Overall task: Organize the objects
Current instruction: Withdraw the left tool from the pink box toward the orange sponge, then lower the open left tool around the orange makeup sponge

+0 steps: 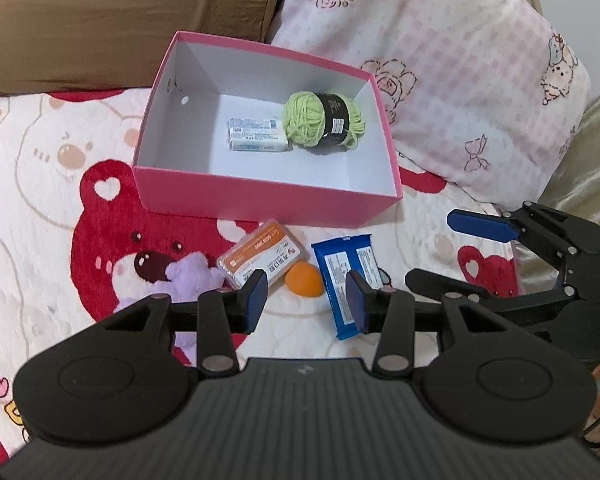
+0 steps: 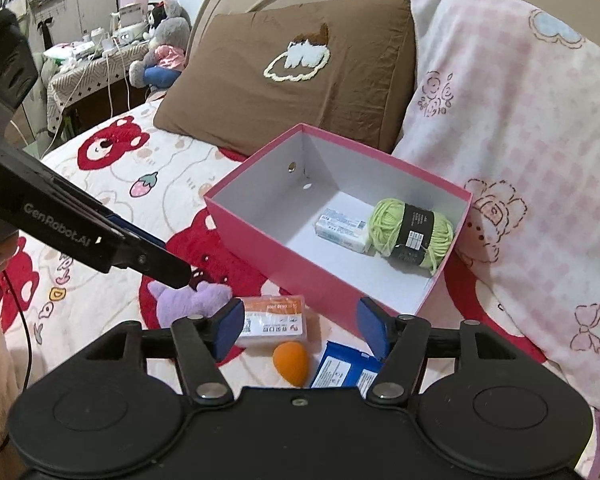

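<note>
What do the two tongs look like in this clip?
Both the left tongs and the right tongs are matte black, with blue pads, silver pivot screws and ribbed bodies. The left one bears white "GenRobot.AI" lettering and trails a black cable.

I see open floor in the pink box left of the yarn and soap bar; pillows crowd its far side.

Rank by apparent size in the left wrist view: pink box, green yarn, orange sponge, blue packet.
1. pink box
2. green yarn and blue packet: look similar, and the packet is nearer, so unranked
3. orange sponge
</note>
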Tool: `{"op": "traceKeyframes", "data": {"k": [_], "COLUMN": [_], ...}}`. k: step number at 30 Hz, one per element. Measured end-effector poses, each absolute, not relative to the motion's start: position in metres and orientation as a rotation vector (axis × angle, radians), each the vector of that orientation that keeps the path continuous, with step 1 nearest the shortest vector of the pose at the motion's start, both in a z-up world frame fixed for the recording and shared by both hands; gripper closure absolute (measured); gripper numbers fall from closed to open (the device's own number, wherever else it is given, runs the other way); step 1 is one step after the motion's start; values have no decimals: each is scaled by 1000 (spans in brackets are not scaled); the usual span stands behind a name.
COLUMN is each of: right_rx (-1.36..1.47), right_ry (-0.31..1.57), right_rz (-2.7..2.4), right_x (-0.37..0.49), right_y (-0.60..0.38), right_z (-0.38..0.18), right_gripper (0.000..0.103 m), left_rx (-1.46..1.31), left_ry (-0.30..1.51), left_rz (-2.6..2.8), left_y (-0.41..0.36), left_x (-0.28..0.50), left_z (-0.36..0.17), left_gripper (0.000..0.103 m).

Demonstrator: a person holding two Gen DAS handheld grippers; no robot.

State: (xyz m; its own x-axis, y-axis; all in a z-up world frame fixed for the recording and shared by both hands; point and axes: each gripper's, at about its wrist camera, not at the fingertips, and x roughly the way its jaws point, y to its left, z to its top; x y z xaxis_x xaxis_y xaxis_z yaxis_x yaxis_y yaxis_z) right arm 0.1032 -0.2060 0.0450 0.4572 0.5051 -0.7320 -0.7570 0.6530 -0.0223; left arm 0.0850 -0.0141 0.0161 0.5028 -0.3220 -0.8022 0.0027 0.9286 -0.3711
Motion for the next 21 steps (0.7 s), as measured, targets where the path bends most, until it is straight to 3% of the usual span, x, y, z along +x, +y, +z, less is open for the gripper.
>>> {"op": "traceKeyframes", "data": {"k": [6, 21], "right_rx": [-365, -406], "right_ry": [764, 787], "right_rz": [804, 800], "right_x": [96, 77], "right_y": [-208, -214], "right_z": [37, 23], "right_gripper": [24, 23], "left_rx": [-337, -320], "left_ry": [1040, 1076], "left_rz": [-195, -256], "left_y": [-14, -31], "left_x": [81, 72], "left_z": [9, -6], "left_gripper": [58, 55]}}
